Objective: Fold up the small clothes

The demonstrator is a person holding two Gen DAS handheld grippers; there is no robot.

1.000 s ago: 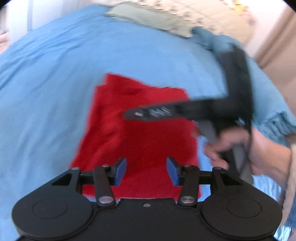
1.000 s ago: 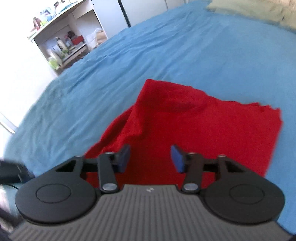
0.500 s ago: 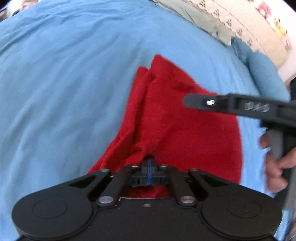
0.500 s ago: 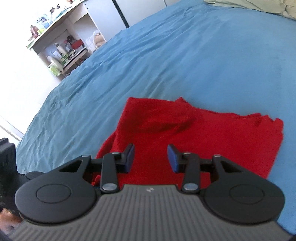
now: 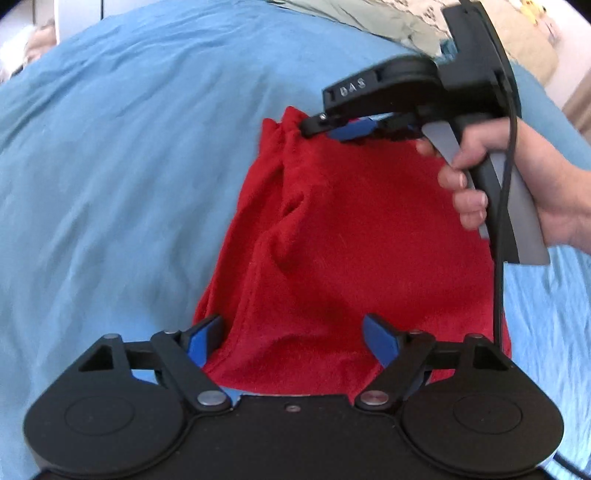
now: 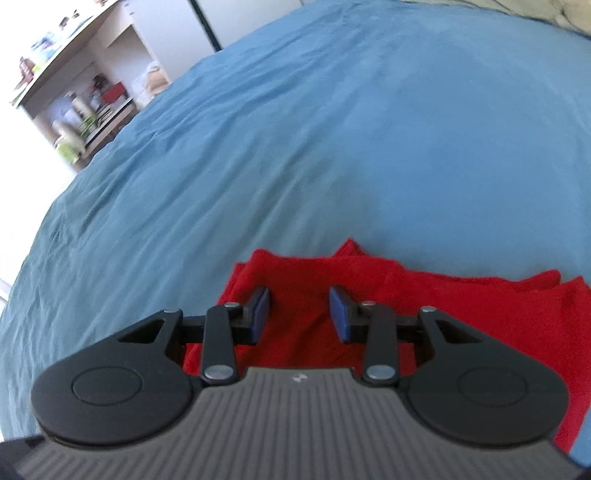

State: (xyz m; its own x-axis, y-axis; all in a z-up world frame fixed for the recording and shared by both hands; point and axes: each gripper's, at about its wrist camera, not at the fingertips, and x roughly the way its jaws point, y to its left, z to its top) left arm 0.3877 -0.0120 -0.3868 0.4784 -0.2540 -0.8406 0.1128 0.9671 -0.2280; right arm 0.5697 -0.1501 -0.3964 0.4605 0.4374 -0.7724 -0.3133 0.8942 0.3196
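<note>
A red cloth (image 5: 351,240) lies rumpled on the blue bed sheet (image 5: 110,184), with folds along its left side. My left gripper (image 5: 291,328) hovers over the cloth's near edge. Its jaws are opening wide; the cloth lies below them, not pinched. In the left wrist view my right gripper (image 5: 332,127) sits at the cloth's far corner, held by a person's hand (image 5: 498,177). In the right wrist view the right gripper (image 6: 300,306) is over the red cloth (image 6: 461,306) near its edge. Its jaws are closing, with cloth between the blue pads but no pressing seen.
The blue sheet (image 6: 332,147) stretches far beyond the cloth. Patterned bedding and a pillow (image 5: 424,22) lie at the bed's far end. A shelf unit (image 6: 74,110) with bottles stands beyond the bed's left edge. A black cable (image 5: 498,258) hangs from the right gripper's handle.
The left gripper, shut on the cloth's near edge half a second ago, has opened wide and let go. The right gripper has moved to the cloth's far corner and its jaws have narrowed.
</note>
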